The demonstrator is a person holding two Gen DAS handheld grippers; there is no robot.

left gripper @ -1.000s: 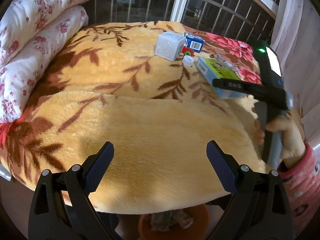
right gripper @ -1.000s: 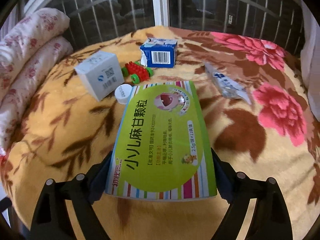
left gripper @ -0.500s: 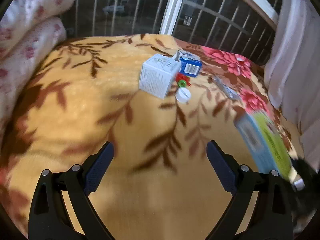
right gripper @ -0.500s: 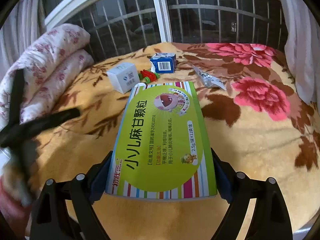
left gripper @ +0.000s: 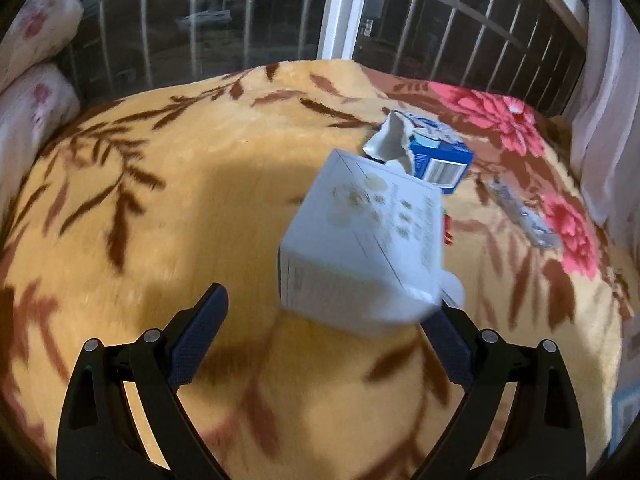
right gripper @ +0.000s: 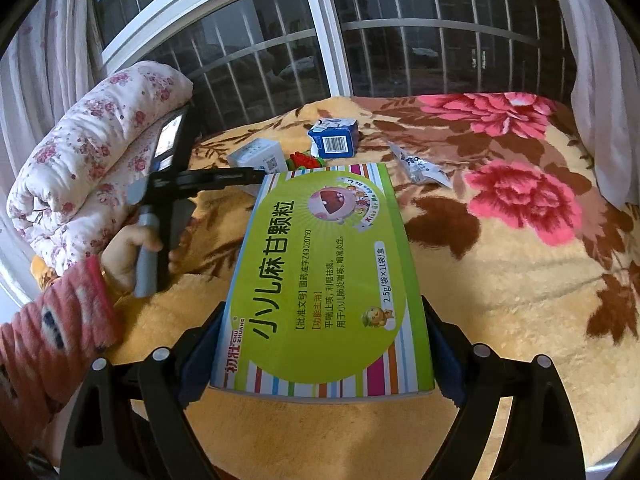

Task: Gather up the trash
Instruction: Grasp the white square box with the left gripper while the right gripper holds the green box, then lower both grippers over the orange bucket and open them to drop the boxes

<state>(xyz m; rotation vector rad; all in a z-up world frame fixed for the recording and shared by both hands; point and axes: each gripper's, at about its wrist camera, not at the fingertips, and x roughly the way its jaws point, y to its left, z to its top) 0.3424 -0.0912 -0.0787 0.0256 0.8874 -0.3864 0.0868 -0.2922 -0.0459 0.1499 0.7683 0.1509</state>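
Observation:
My right gripper (right gripper: 320,344) is shut on a green medicine box (right gripper: 324,280) and holds it above the blanket's near side. My left gripper (left gripper: 324,340) is open, its jaws wide apart, right in front of a white cardboard box (left gripper: 360,240) on the blanket; the box sits just ahead of the right finger. Behind it lie a torn blue carton (left gripper: 432,156), a red and green toy (left gripper: 447,226) mostly hidden, and a silver wrapper (left gripper: 520,212). The right wrist view shows the white box (right gripper: 260,156), blue carton (right gripper: 334,138), toy (right gripper: 306,160) and wrapper (right gripper: 420,168).
An orange floral blanket (right gripper: 520,280) covers the bed. Rolled floral quilts (right gripper: 96,152) lie at the left. A barred window (right gripper: 360,40) runs behind, with curtains (right gripper: 600,80) at the right. The hand holding the left gripper (right gripper: 132,248) shows at left.
My left gripper has moved forward across the blanket up to the white box. My right gripper has pulled back and lifted with the green box in it.

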